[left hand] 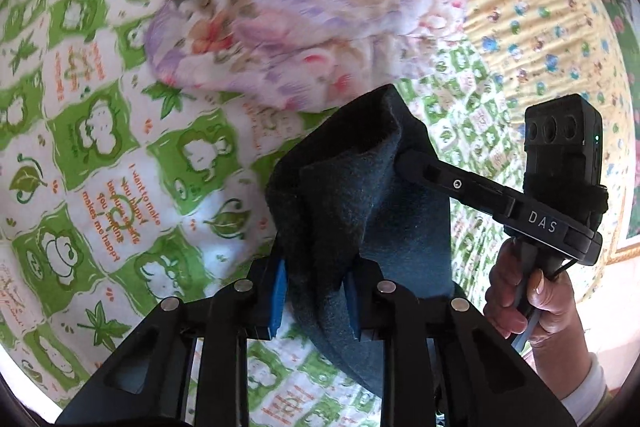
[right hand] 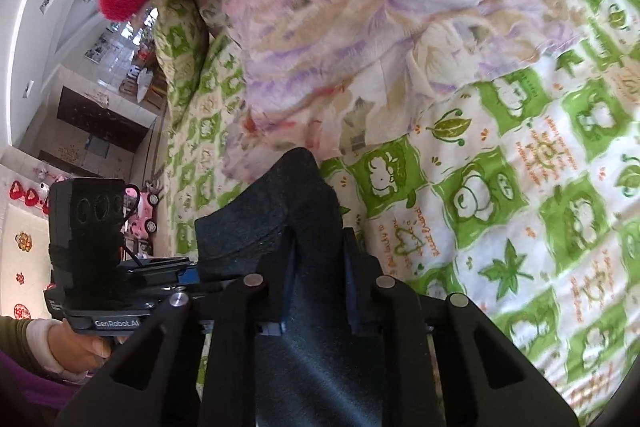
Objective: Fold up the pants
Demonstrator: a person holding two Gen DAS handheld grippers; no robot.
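Left claw (left hand: 316,301) clamped on dark blue pants (left hand: 352,195), fabric held up off the bed sheet (left hand: 96,131), long axis hanging down from both grips. Right claw (right hand: 318,291) clamped on same pants, claws close side by side. Floral blanket (left hand: 288,7) beyond.

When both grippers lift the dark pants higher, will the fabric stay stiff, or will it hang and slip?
The dark pants probably hang floppy: they already bunch and drape between the left gripper and the right gripper. The fuzzy, thick-looking cloth likely resists slipping from the pads. It seems light for its size, since small pinches hold it above the green patterned bedsheet.
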